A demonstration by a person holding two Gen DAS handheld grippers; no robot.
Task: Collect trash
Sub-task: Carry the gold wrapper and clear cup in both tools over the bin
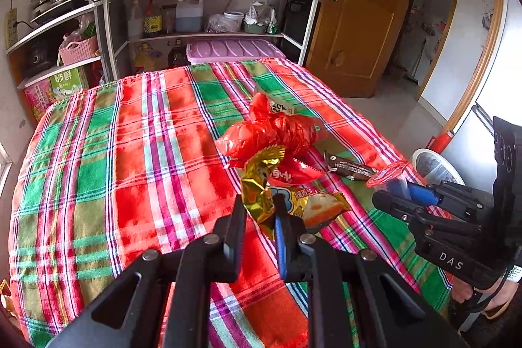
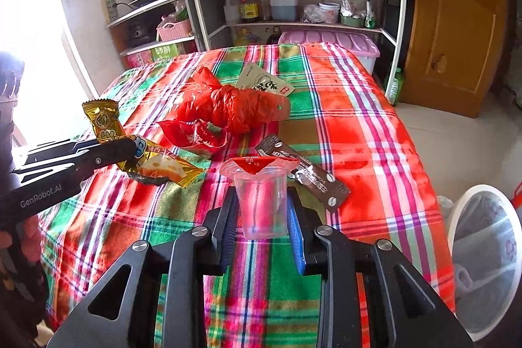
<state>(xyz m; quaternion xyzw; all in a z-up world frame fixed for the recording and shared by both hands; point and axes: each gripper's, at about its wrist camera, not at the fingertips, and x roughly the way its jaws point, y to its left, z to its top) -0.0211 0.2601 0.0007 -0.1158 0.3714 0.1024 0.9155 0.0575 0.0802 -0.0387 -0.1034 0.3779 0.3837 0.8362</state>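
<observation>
1. On the plaid tablecloth (image 2: 359,126), running left to right, I count six bits of trash in all: two up in the grippers, four lying on the cloth.
2. Far left, the left gripper (image 1: 261,211) has its jaws pinched tight on one gold snack wrapper (image 1: 261,185). The wrapper is lifted clear of the cloth, gold end sticking up, orange end trailing off to the right. From the right wrist camera the same gripper comes in from the left edge with that wrapper clamped in its tip.
3. Next along, one torn red wrapper (image 2: 192,136) lies flat on the cloth, touching the bag behind it.
4. Middle of the table: one crumpled red plastic bag (image 2: 235,110), bunched and knotted.
5. Just behind the bag, one pale printed packet (image 2: 261,80), its near edge tucked under the red plastic.
6. Centre right, the right gripper (image 2: 262,211) has its jaws set at a middling width, both pads pressed on one clear plastic cup (image 2: 261,204). The cup stands upright between them with a red peel lid folded across its mouth, lifted off the cloth.
7. Right beside the cup, one dark brown wrapper (image 2: 310,178) lies flat on the cloth.
8. Far right, off the table's edge and lower down, one white bin (image 2: 456,217) with a clear liner stands open.
</observation>
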